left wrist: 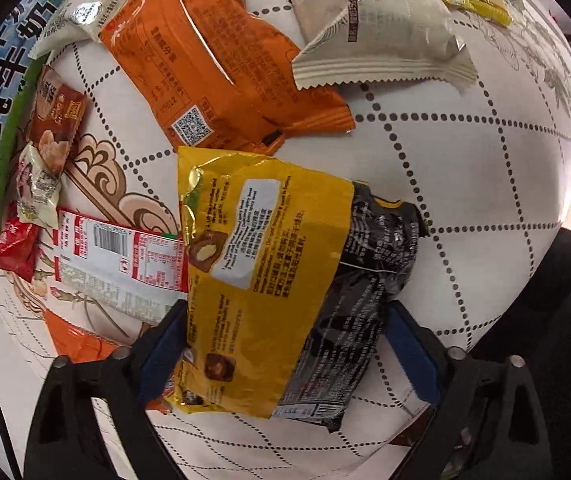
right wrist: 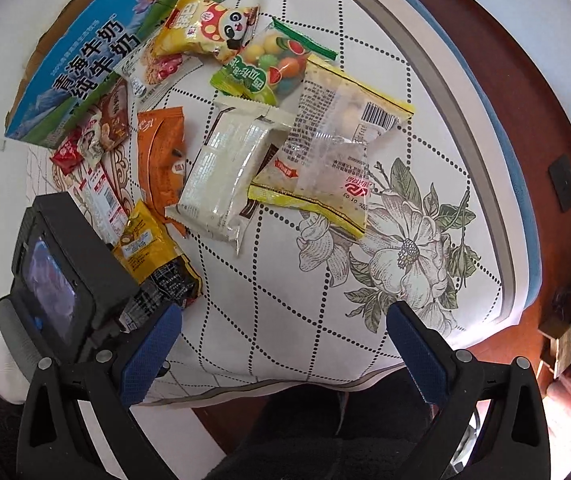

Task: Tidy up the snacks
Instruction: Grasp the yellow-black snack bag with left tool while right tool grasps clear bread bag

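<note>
A yellow and black snack packet (left wrist: 285, 280) lies on the patterned tablecloth between the fingers of my left gripper (left wrist: 289, 356), which is open around it; the blue pads stand at its two sides. The packet also shows in the right wrist view (right wrist: 153, 256), under the left gripper's body (right wrist: 61, 280). My right gripper (right wrist: 285, 356) is open and empty, hovering over the near edge of the table. An orange packet (left wrist: 221, 64), a cream packet (left wrist: 373, 28) and a red and white packet (left wrist: 125, 264) lie close by.
A blue and green milk carton box (right wrist: 85, 52) stands at the far left with small snacks (right wrist: 97, 128) beside it. A panda packet (right wrist: 209, 28), a fruit candy bag (right wrist: 269, 64) and a clear yellow-edged bag (right wrist: 337, 140) lie further back. The table edge (right wrist: 497, 184) runs at the right.
</note>
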The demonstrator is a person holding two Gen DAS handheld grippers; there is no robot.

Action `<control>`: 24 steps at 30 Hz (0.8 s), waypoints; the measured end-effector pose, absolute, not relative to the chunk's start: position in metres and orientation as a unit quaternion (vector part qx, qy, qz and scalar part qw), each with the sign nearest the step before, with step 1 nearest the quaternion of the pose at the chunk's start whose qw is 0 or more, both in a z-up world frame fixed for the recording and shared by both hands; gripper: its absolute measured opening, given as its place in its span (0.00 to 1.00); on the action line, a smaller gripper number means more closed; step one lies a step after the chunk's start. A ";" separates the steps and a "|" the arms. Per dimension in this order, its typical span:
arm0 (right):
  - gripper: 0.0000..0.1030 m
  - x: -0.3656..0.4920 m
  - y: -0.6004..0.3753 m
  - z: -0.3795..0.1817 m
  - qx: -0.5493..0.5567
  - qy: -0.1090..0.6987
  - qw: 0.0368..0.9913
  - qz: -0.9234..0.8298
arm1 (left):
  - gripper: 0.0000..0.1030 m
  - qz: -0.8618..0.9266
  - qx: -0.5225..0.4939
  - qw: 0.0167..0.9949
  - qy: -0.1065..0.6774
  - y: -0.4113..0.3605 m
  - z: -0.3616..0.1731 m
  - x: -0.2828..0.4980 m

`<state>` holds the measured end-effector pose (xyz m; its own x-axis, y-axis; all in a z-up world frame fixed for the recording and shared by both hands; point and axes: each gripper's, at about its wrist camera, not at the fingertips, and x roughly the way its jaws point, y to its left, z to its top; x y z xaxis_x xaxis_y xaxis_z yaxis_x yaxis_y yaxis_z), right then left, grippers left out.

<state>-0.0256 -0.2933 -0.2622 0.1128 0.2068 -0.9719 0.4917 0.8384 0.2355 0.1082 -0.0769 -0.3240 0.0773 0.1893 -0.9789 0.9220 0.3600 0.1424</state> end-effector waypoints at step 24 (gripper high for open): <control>0.62 0.041 -0.375 -0.334 0.341 0.650 0.658 -0.170 | 0.84 -0.100 -0.043 0.641 0.760 0.010 -0.358 0.181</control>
